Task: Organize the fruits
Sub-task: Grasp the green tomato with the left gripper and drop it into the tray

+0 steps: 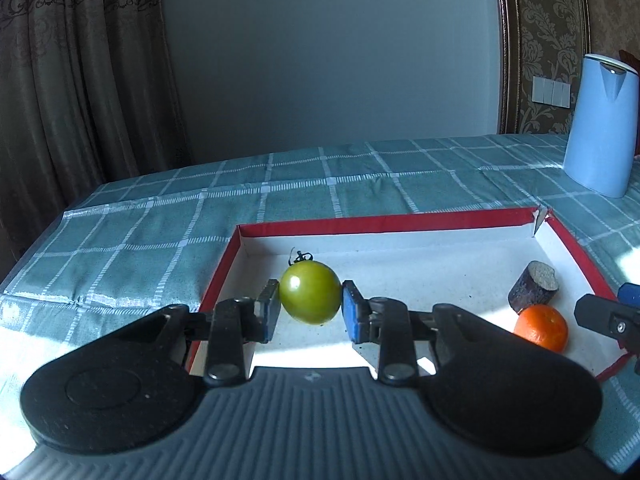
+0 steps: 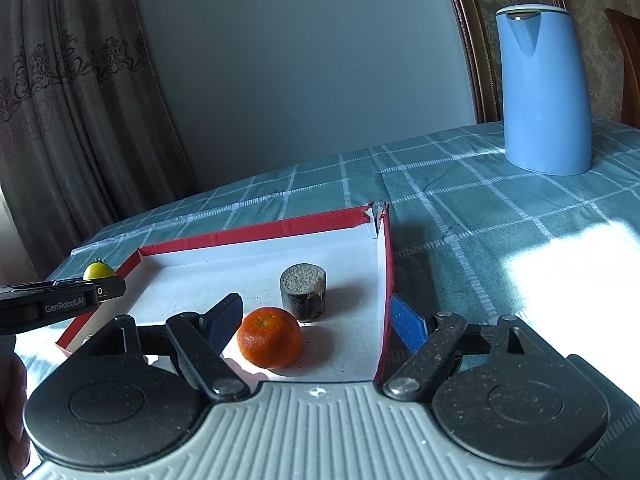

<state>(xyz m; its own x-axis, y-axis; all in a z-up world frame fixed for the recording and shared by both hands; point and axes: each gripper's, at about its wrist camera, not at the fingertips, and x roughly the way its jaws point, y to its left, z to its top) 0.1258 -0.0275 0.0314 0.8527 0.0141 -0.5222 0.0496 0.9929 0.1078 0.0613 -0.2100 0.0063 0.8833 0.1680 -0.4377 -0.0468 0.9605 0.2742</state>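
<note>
My left gripper (image 1: 310,306) is shut on a green tomato (image 1: 310,297) with a dry stem, held above the left part of a shallow red-edged box (image 1: 384,220) with a white floor. An orange mandarin (image 1: 542,327) and a short dark cylinder with a pale cut top (image 1: 533,288) lie at the box's right side. In the right wrist view my right gripper (image 2: 316,326) stands open at the box's near edge, the mandarin (image 2: 269,337) between its fingers but untouched, the cylinder (image 2: 303,291) just behind it. The tomato (image 2: 98,270) shows at far left above the left gripper (image 2: 64,298).
A tall light-blue kettle (image 2: 544,92) stands on the checked teal tablecloth (image 2: 500,216) at the back right. Curtains hang at the left beyond the table edge. Bright sunlight falls on the cloth to the right of the box (image 2: 256,232).
</note>
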